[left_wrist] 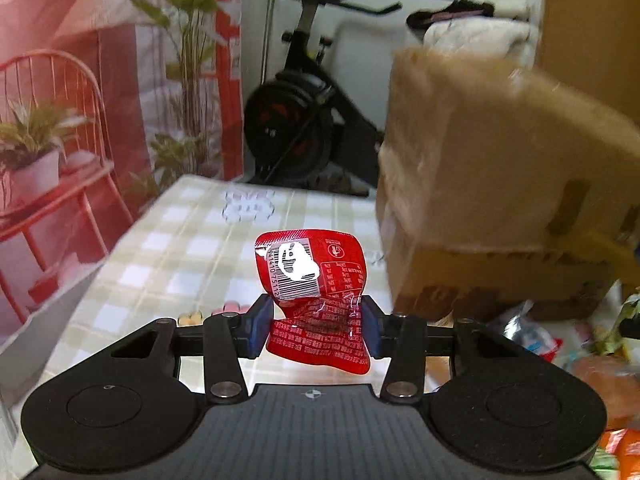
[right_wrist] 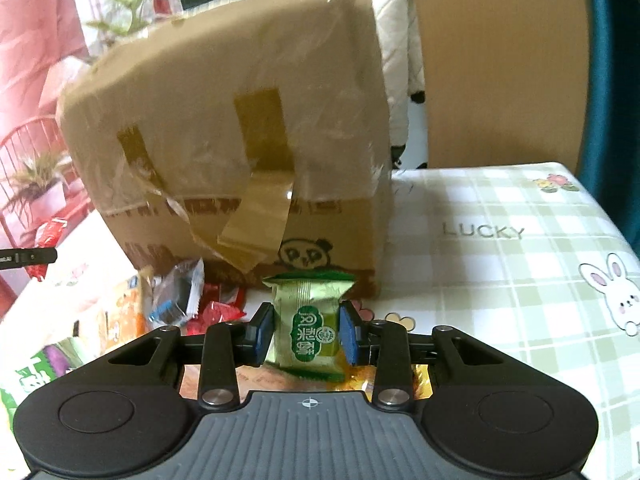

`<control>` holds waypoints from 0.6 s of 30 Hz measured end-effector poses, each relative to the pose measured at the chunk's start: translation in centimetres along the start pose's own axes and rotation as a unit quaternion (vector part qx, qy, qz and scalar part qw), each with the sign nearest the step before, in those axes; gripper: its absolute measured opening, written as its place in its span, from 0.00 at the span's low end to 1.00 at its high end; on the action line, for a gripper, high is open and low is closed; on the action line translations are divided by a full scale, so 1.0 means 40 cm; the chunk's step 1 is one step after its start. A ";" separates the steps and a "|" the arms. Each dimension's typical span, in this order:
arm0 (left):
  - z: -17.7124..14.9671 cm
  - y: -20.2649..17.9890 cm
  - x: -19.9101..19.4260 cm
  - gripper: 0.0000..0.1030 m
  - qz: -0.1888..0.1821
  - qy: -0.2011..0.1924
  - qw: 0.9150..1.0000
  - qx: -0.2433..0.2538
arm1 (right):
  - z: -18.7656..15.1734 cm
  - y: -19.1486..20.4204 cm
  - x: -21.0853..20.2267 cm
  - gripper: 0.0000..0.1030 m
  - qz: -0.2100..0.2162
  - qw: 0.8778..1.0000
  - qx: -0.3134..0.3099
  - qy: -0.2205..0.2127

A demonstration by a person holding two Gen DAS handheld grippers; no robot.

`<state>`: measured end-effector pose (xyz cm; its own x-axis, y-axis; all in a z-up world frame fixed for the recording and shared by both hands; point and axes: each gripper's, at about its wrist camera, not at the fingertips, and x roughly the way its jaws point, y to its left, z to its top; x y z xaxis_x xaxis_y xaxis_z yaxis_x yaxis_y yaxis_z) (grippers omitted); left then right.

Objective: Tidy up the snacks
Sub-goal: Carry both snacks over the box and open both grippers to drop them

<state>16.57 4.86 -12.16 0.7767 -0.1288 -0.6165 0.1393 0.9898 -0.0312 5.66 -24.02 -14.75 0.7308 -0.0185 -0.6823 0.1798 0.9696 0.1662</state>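
The left tool holds a red packet between its blue pads, the jaws about half closed and pressing the packet at its waist, so the foil crumples there; I judge the grip is taken in the middle so that the packet does not swing or slip out. The packet is in the air above the bench, clear of the checked cloth; its long axis goes almost upright, leaning a little away from the camera, with the barcode end at the top and the printed end hanging down toward the tool body.

To the right of it stands the box, taped and brown, touching the bench; loose snacks lie at its foot, probably the pile that is still to be sorted.

The right tool grips a green packet, the jaws rather narrow and the pads squeezing both side edges; here too the hold is at the middle, which I think keeps the small pillow shape steady. This packet is also lifted, just before the box and above the bench; its long axis points up and away, the sealed dark-green ends at top and bottom, the label reading upside down toward the camera. More snacks lie to its left, beside the box.
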 end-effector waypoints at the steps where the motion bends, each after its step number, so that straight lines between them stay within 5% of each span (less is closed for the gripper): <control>1: 0.005 -0.007 -0.015 0.47 -0.004 -0.006 1.000 0.002 | 0.001 -0.003 -0.012 0.31 0.000 1.000 0.001 -0.005; 18: 0.118 -0.148 -0.198 0.47 -0.069 -0.126 0.989 0.035 | 0.152 -0.038 -0.269 0.31 0.013 0.987 0.005 -0.162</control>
<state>12.49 -0.29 -3.36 0.8747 -0.2819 -0.3942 0.2895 0.9563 -0.0415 1.53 -26.79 -3.34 0.9071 -0.0725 -0.4146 0.1639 0.9681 0.1894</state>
